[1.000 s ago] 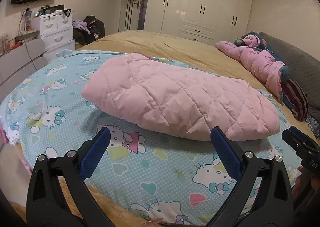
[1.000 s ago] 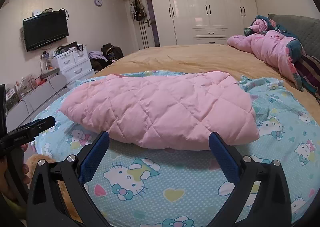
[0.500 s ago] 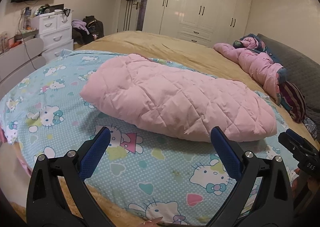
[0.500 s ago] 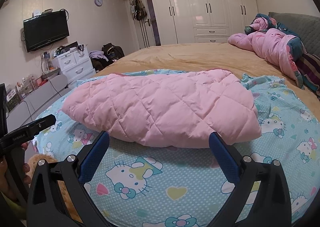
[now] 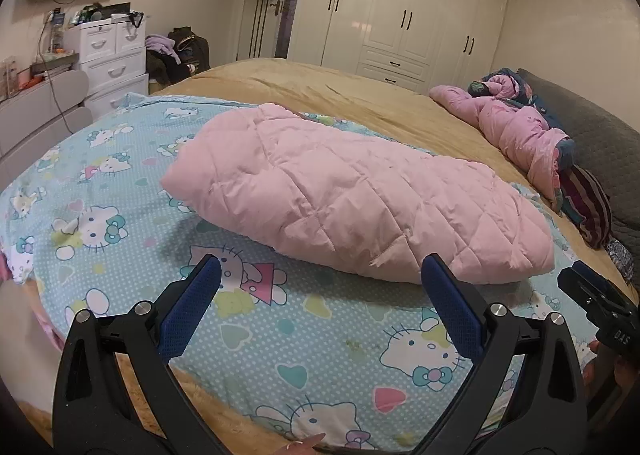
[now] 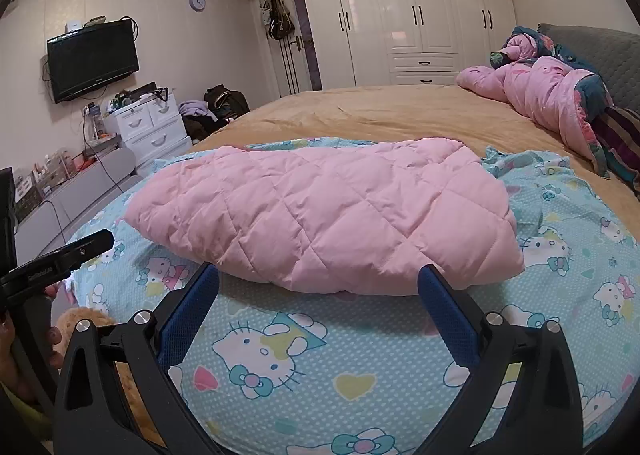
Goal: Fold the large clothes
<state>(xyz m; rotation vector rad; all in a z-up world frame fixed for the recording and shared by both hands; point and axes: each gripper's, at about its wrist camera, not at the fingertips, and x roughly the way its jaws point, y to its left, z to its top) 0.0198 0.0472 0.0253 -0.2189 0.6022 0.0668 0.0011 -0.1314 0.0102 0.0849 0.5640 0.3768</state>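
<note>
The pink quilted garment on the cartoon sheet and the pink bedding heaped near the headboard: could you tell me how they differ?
The pink quilted garment is plain pink with diamond stitching; the heaped pink bedding shows dark teal floral patches.
The garment lies as one smooth, compact bundle; the bedding is crumpled and twisted.
The garment rests on the cartoon sheet; the bedding sits on the tan bedspread.
Both are pink and padded.

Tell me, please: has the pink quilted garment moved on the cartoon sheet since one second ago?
No. The pink quilted garment lies on the same cat prints of the cartoon sheet as before. Only the cameras shifted slightly; both grippers stay open, short of it.
</note>
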